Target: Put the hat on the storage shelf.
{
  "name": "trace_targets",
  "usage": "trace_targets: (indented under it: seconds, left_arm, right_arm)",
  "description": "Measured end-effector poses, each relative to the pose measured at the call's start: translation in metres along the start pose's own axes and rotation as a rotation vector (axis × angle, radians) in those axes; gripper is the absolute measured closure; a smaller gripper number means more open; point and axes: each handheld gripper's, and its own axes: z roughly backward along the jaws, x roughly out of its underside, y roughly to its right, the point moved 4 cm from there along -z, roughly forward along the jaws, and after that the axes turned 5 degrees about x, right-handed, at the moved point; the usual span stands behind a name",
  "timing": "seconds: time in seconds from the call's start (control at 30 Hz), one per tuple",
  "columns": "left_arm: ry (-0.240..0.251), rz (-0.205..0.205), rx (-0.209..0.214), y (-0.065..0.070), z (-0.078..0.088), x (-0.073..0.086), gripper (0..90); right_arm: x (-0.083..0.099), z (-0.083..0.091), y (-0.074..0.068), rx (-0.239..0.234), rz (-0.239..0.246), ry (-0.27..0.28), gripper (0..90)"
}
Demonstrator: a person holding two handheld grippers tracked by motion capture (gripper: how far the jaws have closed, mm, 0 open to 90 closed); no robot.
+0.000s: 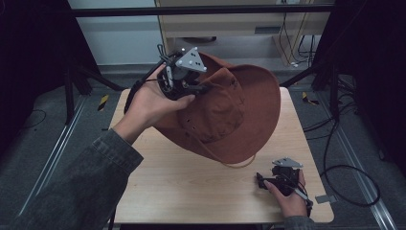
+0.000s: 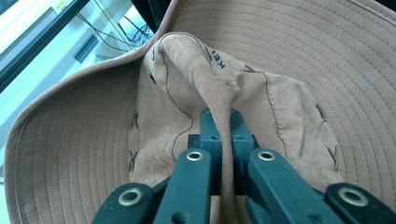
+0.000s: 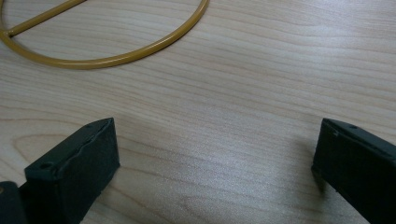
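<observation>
I note my right gripper (image 1: 266,182) low over the near right of the table (image 1: 191,191), jaws spread, beside the hat's cord (image 3: 116,58). Farther off, my left gripper (image 2: 223,122) pinches a crown fold of the brown hat (image 1: 234,115), holding it tilted.

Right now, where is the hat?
In the high view the hat is tilted over the table's far middle, its crown pinched by the left gripper.

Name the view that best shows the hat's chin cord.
The right gripper view: the mustard-yellow chin cord curves sharply over bare wooden table. The high view shows a thin loop under the brown wide-brimmed suede hat.
</observation>
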Motion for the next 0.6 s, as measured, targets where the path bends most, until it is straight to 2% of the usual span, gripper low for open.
trace_targets:
  seconds: [0.23,0.6]
  left_arm:
    - [-0.001,-0.015,0.012,0.006,-0.009,-0.009,88.6]
    - [-0.022,-0.03,0.011,0.007,-0.027,-0.021,88.6]
  right_arm:
    - [0.0,0.0,0.0,0.002,0.0,-0.001,0.4]
    - [0.0,0.0,0.0,-0.003,0.001,-0.001,0.4]
